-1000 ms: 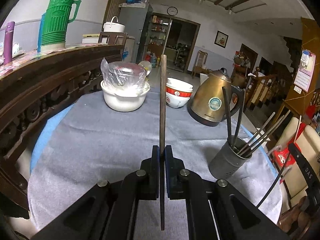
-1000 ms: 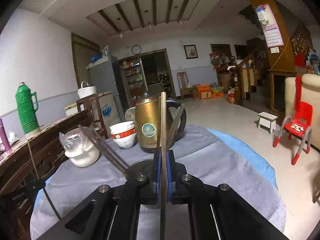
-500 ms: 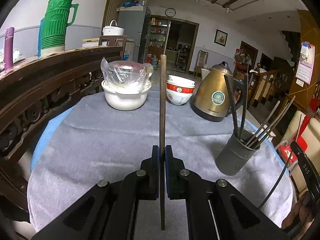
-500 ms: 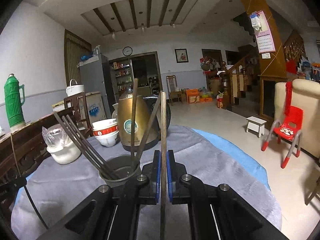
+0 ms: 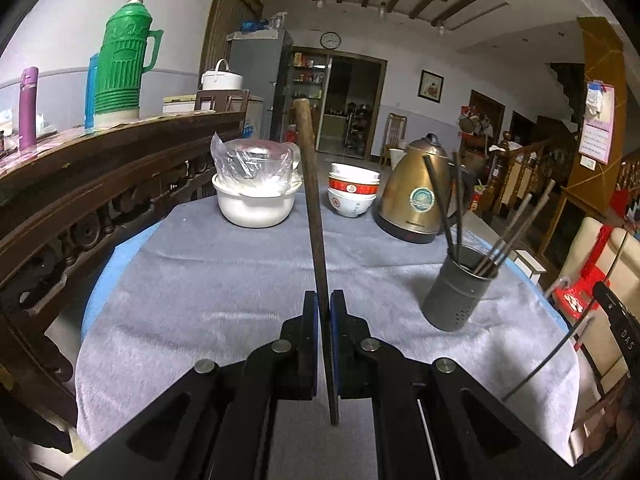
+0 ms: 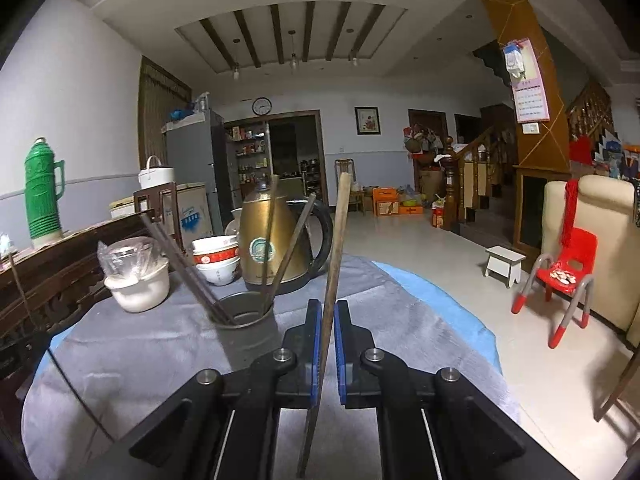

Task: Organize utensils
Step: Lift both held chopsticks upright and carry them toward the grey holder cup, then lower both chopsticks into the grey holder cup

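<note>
My left gripper (image 5: 324, 300) is shut on a dark wooden chopstick (image 5: 312, 208) that stands nearly upright above the grey tablecloth (image 5: 224, 276). A grey metal utensil holder (image 5: 458, 292) with several chopsticks in it stands to the gripper's right on the table. My right gripper (image 6: 328, 308) is shut on a second brown chopstick (image 6: 335, 248), tilted slightly right at its top. In the right wrist view the utensil holder (image 6: 250, 328) sits just left of the fingers, close by, with several chopsticks leaning out of it.
At the back of the table stand a golden kettle (image 5: 416, 200), stacked red-and-white bowls (image 5: 352, 196) and a white bowl with a plastic-wrapped dish (image 5: 254, 200). A carved wooden rail (image 5: 100, 184) with a green thermos (image 5: 122, 64) runs along the left. A red chair (image 6: 564, 276) stands on the floor.
Both grippers have drawn back toward the near side of the table with their chopsticks. In the right wrist view the utensil holder has come out from behind the fingers to their left.
</note>
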The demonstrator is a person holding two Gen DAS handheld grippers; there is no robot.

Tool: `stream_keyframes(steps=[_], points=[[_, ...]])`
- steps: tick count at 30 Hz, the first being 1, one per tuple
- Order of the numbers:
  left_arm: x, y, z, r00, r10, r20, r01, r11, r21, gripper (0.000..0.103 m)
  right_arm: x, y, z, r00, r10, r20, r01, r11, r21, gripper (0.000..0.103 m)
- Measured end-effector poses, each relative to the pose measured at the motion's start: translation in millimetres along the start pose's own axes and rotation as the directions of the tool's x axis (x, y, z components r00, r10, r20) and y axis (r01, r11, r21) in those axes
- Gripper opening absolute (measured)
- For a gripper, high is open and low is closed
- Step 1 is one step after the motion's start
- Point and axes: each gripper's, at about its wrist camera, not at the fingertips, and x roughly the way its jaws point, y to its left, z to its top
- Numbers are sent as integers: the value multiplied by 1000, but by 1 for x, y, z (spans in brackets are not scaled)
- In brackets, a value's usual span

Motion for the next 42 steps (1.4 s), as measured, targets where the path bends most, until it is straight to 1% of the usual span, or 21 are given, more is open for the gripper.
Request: stream_keyframes(steps=[3,7,12,15,18,21,25,29,32,34,39,42], points=[[-9,1,-4,1000,-18,-1,18,1000,-5,6,-12,4,-2,1000,19,-10,-19,1000,-9,7],[-16,0,-8,1000,-30,1,30,1000,2,6,-23,6,-4,999,24,-21,-24,1000,-11,6],[-20,3,-10,999,-43,-4,43,999,-17,6,-31,9,-5,999,27,-29,-27,1000,-11,6],[-21,4,-6,999,-52,-10,51,998,-40,5,-33,10,-1,999,29,-17,-29,999,-16,6],[-22,1,2,998,-57,-2,57,998,-37,5,-39,8,7,999,34,13,-34,999,2,6],[-21,-8,14,998,-65,-11,65,997,-29,5,-48,1,14,998,44,47,-45,998,36,6],[-24,-26,26,997,-72,3,72,997,-2,5,-51,-11,13,997,58,57,-62,995,73,6],[-23,-45,40,994,-113,2,113,994,-6,5,-50,-24,18,996,64,59,-70,992,108,6],[-16,-57,49,990,-143,-1,143,990,-14,5,-52,-33,26,995,61,81,-71,990,122,6],[-12,-62,55,987,-162,-3,161,986,-28,5,-51,-40,34,993,74,89,-87,985,147,6],[-6,-65,78,978,-206,16,207,975,-79,5,-43,-37,55,988,107,113,-123,982,142,6],[-6,-68,93,972,-235,26,236,968,-86,5,-37,-32,73,982,132,136,-151,979,139,6]])
